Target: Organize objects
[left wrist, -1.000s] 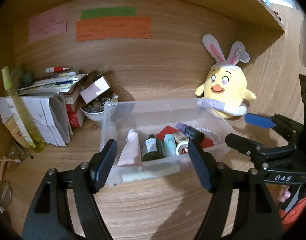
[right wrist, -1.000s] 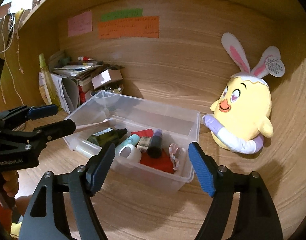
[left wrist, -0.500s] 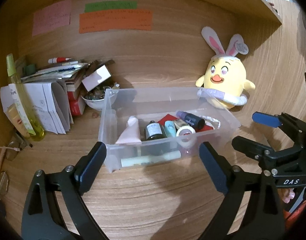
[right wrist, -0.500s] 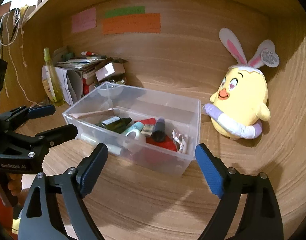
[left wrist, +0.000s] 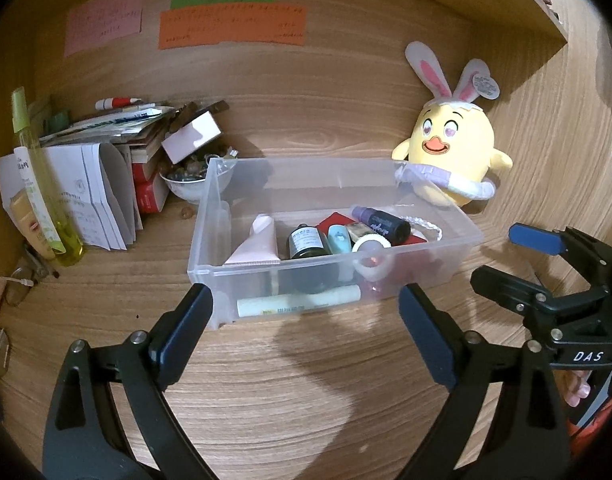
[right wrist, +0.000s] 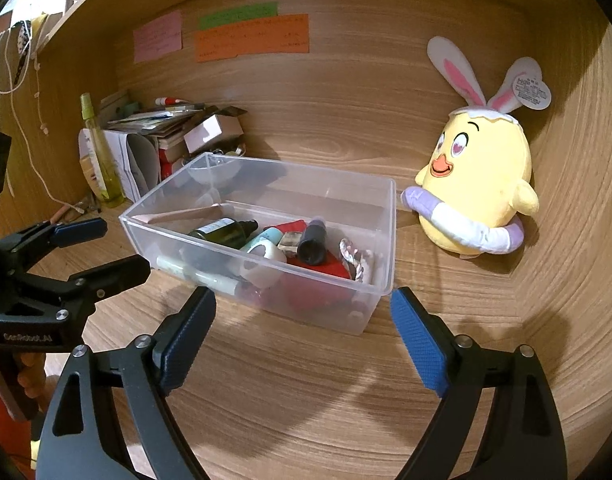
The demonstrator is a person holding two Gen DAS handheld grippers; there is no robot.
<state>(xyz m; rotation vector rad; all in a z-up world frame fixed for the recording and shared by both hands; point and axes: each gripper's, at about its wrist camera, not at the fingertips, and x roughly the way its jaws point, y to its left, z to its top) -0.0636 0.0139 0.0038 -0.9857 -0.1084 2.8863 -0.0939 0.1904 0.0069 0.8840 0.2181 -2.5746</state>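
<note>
A clear plastic bin (left wrist: 210, 216) (right wrist: 386, 236) stands on the wooden desk. It holds a pink tube (left wrist: 254, 242), a dark green bottle (left wrist: 306, 242) (right wrist: 222, 230), a dark purple-capped bottle (left wrist: 380, 222) (right wrist: 314, 240), a tape roll (left wrist: 370, 246) (right wrist: 266, 252), a red item (right wrist: 322, 268), a braided band (right wrist: 352, 260) and a pale stick (left wrist: 298, 304). My left gripper (left wrist: 306, 332) is open and empty, just in front of the bin. My right gripper (right wrist: 302, 336) is open and empty, in front of the bin's right corner.
A yellow chick plush with bunny ears (left wrist: 454, 148) (right wrist: 478, 188) sits right of the bin. Books, papers and a small box (left wrist: 106, 160) pile at the left with a bowl (left wrist: 190, 188) and a yellow-green bottle (left wrist: 42, 184). Sticky notes (left wrist: 232, 26) hang on the back wall.
Both grippers have drawn back from the bin toward me and opened wider. The bin and its contents have not moved.
</note>
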